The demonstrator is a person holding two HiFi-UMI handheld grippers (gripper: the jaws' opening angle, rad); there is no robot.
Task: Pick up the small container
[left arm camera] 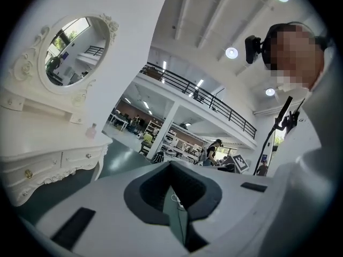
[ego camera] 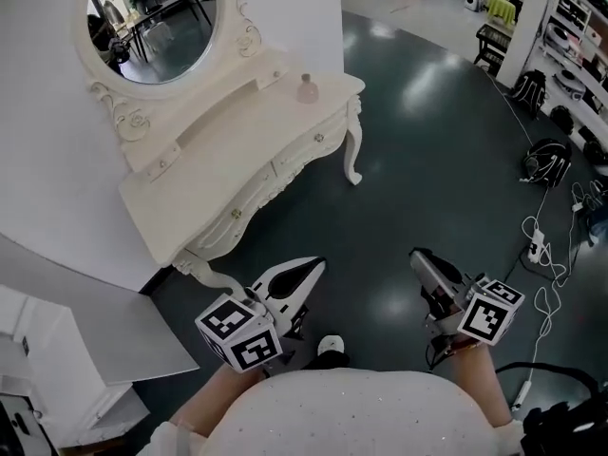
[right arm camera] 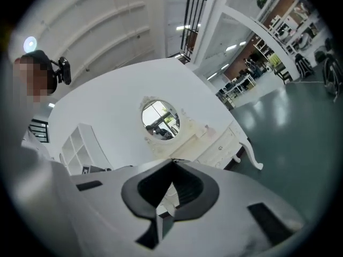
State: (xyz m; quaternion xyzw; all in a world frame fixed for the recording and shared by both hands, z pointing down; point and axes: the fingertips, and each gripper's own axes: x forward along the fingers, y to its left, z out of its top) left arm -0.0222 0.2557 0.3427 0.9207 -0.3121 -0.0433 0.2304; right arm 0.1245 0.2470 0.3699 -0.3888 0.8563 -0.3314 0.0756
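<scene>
White left gripper [ego camera: 317, 265], right gripper [ego camera: 419, 256]: jaws closed, empty.

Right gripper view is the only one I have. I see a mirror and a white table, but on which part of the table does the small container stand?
Observer: In the head view the small container stands on top of the dressing table, at the end above the curved leg.
Operator: Does the left one hold anything?
Observer: No. The left gripper view shows the left hand-held gripper shut, with nothing between its jaws.
Operator: Are both close to the table?
Observer: Not yet. In the head view it and the right hand-held gripper are over the dark floor, apart from the table.
</scene>
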